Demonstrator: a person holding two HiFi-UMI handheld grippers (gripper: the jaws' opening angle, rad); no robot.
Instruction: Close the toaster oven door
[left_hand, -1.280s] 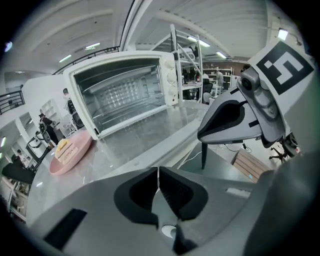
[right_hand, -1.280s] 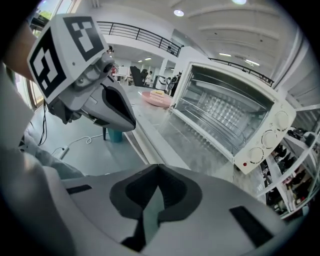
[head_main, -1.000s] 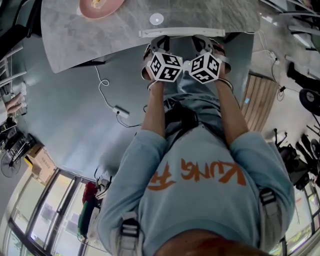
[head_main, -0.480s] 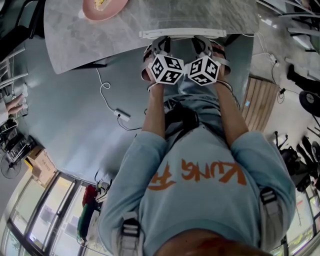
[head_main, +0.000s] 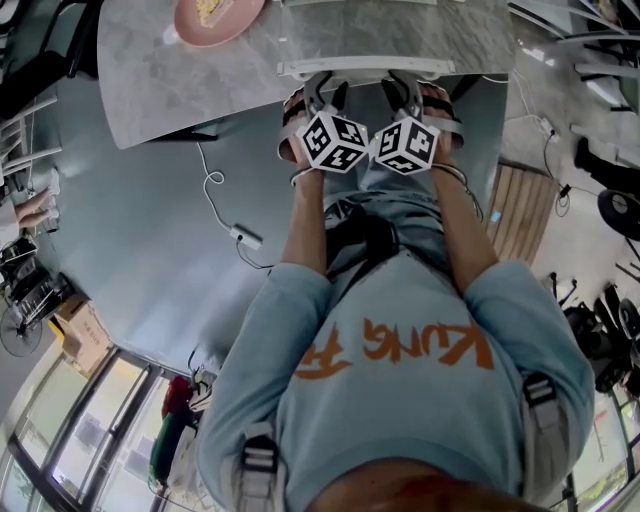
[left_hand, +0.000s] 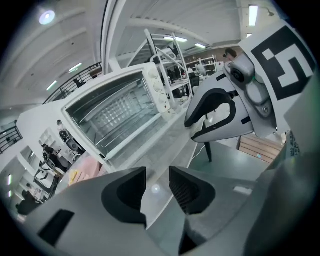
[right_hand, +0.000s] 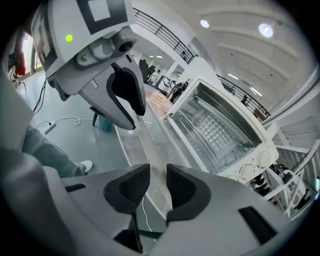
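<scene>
The white toaster oven (left_hand: 117, 112) stands on the grey marbled counter (head_main: 170, 70). Its glass door (left_hand: 162, 140) is dropped flat toward the person, baring the wire rack (right_hand: 215, 127) inside, and knobs (right_hand: 250, 171) line one side. Both tools hang near the door's front edge. The left tool (left_hand: 157, 187) and right tool (right_hand: 157, 187) have just been opening and are now released, with nothing between their jaws.

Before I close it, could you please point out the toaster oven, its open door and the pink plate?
toaster oven (left_hand: 160, 95): left gripper view, on its white knob panel.
door (head_main: 365, 67): head view, on its white front edge.
pink plate (head_main: 240, 27): head view, on its rim.
</scene>
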